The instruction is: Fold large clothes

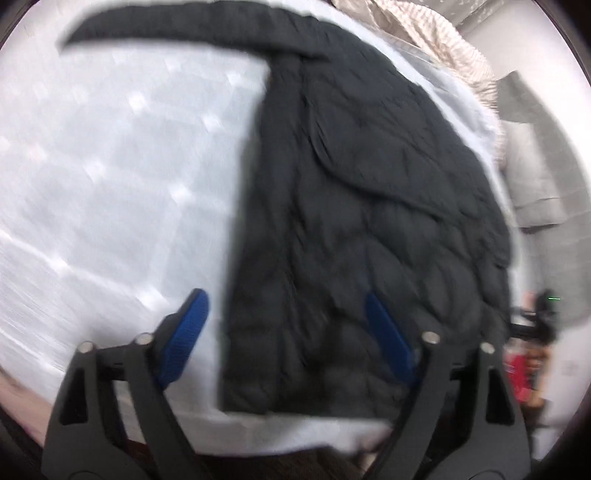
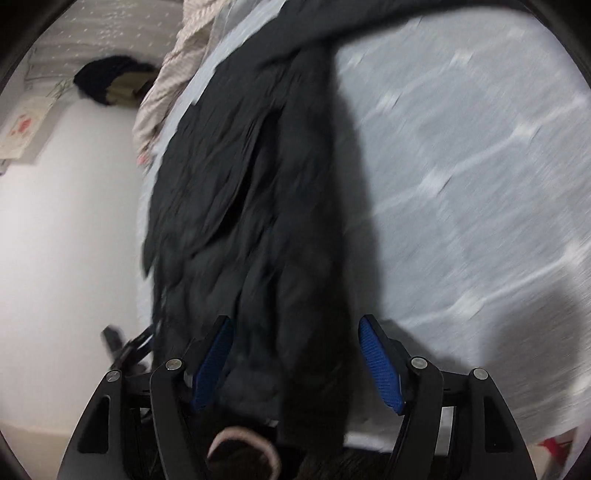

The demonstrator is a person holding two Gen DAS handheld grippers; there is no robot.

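The black quilted jacket [image 1: 354, 206] lies flat on the white bed [image 1: 110, 166], its long axis running from the near edge, where the hem sits, straight away toward the far edge, with one sleeve [image 1: 166, 26] stretched sideways across the far part of the bed. The left tool [image 1: 291, 339] hangs spread and empty over the hem's left corner. The right tool [image 2: 295, 358] hangs spread and empty over the hem's right part, so neither is clearly nearer and the next grasp looks set for the hem.
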